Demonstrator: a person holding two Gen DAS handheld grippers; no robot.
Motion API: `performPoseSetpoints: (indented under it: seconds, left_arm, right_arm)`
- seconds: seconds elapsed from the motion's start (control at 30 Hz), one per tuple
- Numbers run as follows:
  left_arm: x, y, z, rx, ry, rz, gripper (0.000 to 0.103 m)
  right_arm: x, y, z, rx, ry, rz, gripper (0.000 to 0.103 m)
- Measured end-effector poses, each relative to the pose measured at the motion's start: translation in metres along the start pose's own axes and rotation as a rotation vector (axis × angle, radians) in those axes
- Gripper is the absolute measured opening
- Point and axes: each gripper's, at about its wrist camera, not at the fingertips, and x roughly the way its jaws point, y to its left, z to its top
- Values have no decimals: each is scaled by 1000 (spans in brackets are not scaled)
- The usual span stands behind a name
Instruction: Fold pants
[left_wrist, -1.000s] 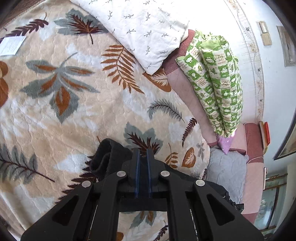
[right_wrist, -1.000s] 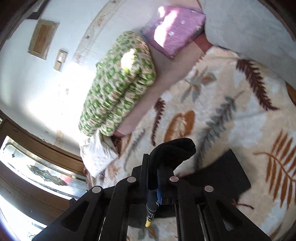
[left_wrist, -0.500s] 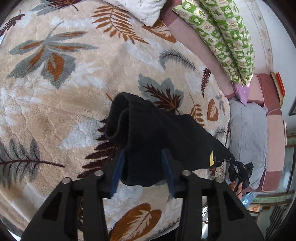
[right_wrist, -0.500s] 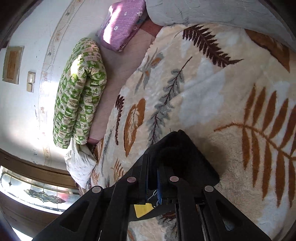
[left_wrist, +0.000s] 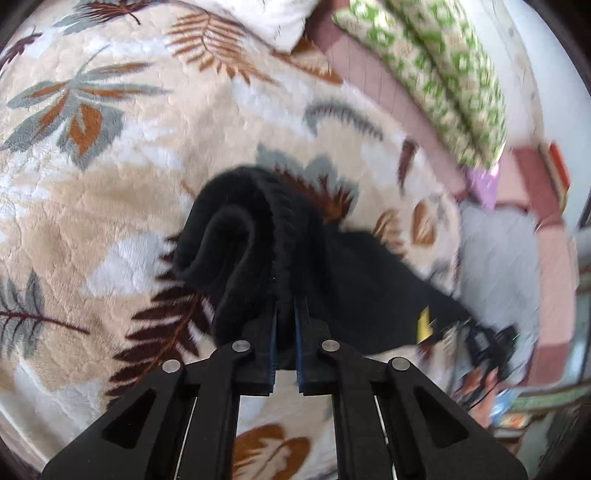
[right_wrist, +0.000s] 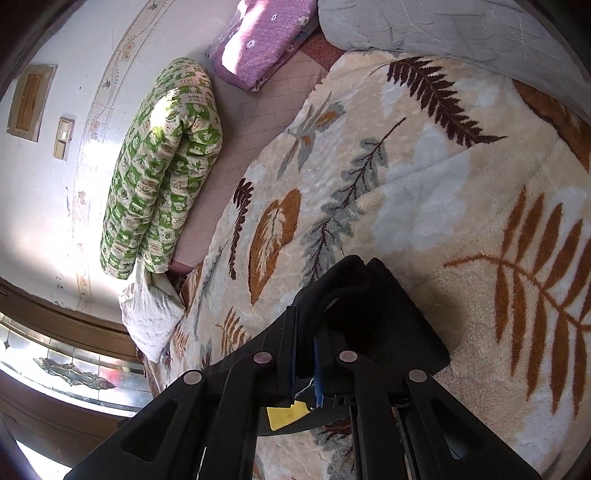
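- Blanket (left_wrist: 110, 206) with a leaf print covers the bed; a green quilt roll (left_wrist: 443, 70) lies at 1 o'clock.
- Black pants (left_wrist: 280, 251) lie bunched on it at centre, a yellow tag (left_wrist: 424, 325) at 4 o'clock.
- Left gripper (left_wrist: 285, 317) has just closed and pinches a pants fold.
- Right gripper (right_wrist: 304, 354) is clamped on the pants' other end.

The left view is blurred, most at 3 o'clock, where the dark object (left_wrist: 491, 347) past the pants (left_wrist: 332, 273) cannot be identified. Both views cut the gripper bodies at 6 o'clock. The yellow tag (right_wrist: 286, 415) is partly hidden, its print unreadable.
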Motion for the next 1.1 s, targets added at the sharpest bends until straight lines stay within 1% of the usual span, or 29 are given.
performPoseSetpoints:
  seconds: [0.07,0.17,0.23,0.3,0.33,0.43,0.57,0.63,0.73,0.8,0.87,0.9,0.93,1.0,1.1]
  left_arm:
    - [-15,0,16,-38,-50,-32,5]
    - [-32,-4,32,-57,-88,-53,5]
    - [-35,-6,35,-35,-85,-27,5]
    - [-30,-5,33,-10,-70,32,5]
    - [-26,-3,32,-4,-61,55,5]
    - [-14,8,28,1,-34,119,5]
    - [-4,21,25,-14,-1,125,5]
    - [-3,25,27,-51,9,104,5]
    - [-7,27,37,-145,-10,16,5]
    - [-7,21,47,-178,-33,-11,5]
    - [-5,14,59,-211,-36,-27,5]
    - [-5,9,64,-211,-32,-27,5]
    - [-5,4,66,-202,-34,-12,5]
    - [-6,-4,66,-163,-25,39,5]
    - [0,-9,57,-59,44,66,5]
  right_arm:
    - [0,5,3,-2,-2,1,6]
    - [-3,23,14,-13,-22,26,6]
    - [-9,38,22,-19,-48,73,6]
    - [-18,53,28,-36,-82,137,6]
    - [-21,58,29,-48,-92,152,6]
    - [-15,53,23,-52,-63,128,6]
    - [2,13,5,-13,-15,60,6]
    - [8,-7,-3,3,7,20,6]
    - [12,-24,-6,22,29,-29,6]
    - [11,-23,0,31,18,-23,6]
    - [9,-14,8,30,2,-1,6]
    - [10,-8,12,31,-2,7,6]
    - [11,0,17,28,-6,15,6]
    - [13,18,25,9,-12,32,6]
    - [19,39,26,-45,0,36,6]
